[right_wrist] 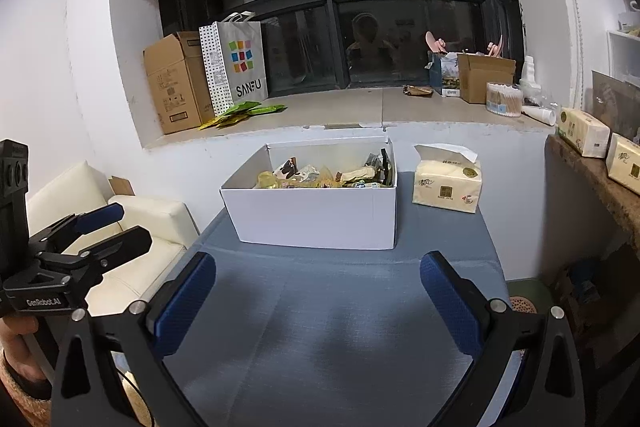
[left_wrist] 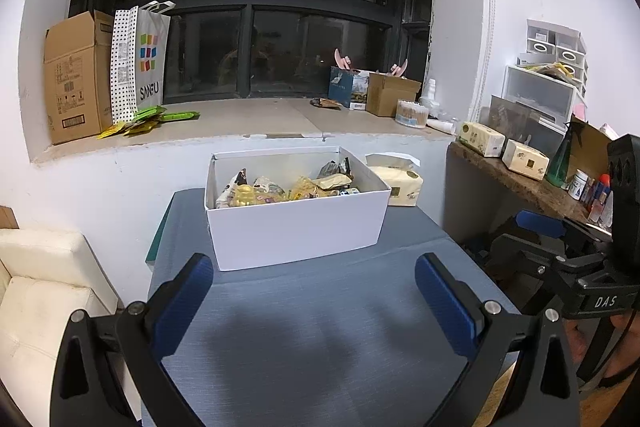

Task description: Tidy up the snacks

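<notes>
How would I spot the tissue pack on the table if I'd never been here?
Start at the grey-blue table under the dark window. On it stands an open white cardboard box of snacks. To its right lies the pale yellow soft tissue pack, the only one with a white tissue sticking out of its top.

home: sofa (right_wrist: 132, 223), cluttered windowsill (left_wrist: 248, 119)
</notes>
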`<state>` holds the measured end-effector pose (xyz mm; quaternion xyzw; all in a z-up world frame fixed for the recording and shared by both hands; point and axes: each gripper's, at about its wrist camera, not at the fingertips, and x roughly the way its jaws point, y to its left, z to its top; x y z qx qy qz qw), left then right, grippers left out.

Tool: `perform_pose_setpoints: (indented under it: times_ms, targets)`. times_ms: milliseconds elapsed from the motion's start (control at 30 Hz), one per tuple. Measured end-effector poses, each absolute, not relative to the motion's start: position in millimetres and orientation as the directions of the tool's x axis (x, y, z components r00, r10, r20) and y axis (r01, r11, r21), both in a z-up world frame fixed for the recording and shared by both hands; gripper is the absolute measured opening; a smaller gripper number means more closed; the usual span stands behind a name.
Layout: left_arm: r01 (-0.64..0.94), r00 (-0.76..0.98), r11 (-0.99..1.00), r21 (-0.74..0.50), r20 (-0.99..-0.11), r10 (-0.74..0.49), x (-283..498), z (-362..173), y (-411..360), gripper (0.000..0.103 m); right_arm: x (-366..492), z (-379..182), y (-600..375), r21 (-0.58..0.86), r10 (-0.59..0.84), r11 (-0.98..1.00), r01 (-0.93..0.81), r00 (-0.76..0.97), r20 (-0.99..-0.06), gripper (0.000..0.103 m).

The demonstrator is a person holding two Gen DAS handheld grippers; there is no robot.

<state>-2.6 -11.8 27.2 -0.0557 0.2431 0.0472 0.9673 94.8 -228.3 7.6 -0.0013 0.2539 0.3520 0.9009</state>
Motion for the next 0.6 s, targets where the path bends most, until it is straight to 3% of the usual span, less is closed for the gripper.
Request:
perform_pose_setpoints:
  times_ms: [600]
  targets:
    - [-0.131,0.875,0.988,-0.082,-0.478,0.076,-4.4,25.3,-9.3,0.103,95.7,4.8,-225.5,0.196,0.645,0.744,-0.639,0.608,-0.464,0.103]
